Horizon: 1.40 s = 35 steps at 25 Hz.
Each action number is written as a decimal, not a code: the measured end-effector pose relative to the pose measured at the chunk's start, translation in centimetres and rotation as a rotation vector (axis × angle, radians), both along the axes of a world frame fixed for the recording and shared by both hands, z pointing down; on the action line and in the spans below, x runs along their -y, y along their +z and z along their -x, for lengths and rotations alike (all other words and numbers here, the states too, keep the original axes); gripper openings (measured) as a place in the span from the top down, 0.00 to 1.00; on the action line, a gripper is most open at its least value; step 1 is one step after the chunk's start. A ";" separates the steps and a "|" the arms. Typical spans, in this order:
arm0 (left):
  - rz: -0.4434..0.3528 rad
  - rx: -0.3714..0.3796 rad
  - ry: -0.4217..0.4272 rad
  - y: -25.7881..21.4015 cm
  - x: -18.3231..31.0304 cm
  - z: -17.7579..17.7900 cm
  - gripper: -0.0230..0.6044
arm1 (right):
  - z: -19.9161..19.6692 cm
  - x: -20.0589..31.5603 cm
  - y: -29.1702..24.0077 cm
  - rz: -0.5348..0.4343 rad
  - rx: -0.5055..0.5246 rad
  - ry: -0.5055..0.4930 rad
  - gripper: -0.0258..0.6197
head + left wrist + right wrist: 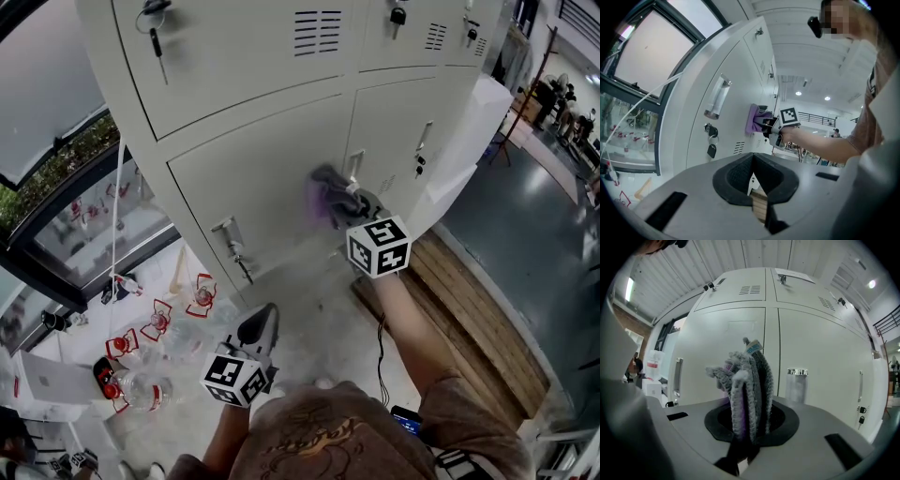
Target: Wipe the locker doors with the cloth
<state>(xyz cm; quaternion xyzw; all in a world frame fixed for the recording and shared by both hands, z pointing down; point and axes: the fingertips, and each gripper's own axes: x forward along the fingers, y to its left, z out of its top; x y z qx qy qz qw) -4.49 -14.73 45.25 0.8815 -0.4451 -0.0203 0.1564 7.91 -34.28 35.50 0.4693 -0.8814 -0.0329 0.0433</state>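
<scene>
Reaches forward with the right forearm (412,328) bare and almost straight, carrying the right gripper (349,202) well ahead of the torso, jaws clamped on a bunched cloth (747,380). Holds the left gripper (264,321) low and near the body on a bent left forearm (230,436), jaws drawn together, pointing forward, well apart from the right.

Locker door (272,173) face free to cross, handle (230,236) and hanging key (156,37) jutting out, wooden pallet (473,314) below
</scene>
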 end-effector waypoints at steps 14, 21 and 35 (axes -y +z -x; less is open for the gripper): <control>0.002 0.000 -0.002 0.1 0.0 0.1 0.96 | -4.5 -0.8 1.2 0.020 -0.023 0.083 0.87; 0.000 -0.003 0.014 0.0 0.0 -0.4 0.96 | -3.0 -4.4 2.4 0.034 0.006 0.027 0.87; 0.010 0.008 -0.001 0.3 -0.6 0.5 0.96 | 5.7 -8.6 5.7 0.084 0.043 -0.162 0.87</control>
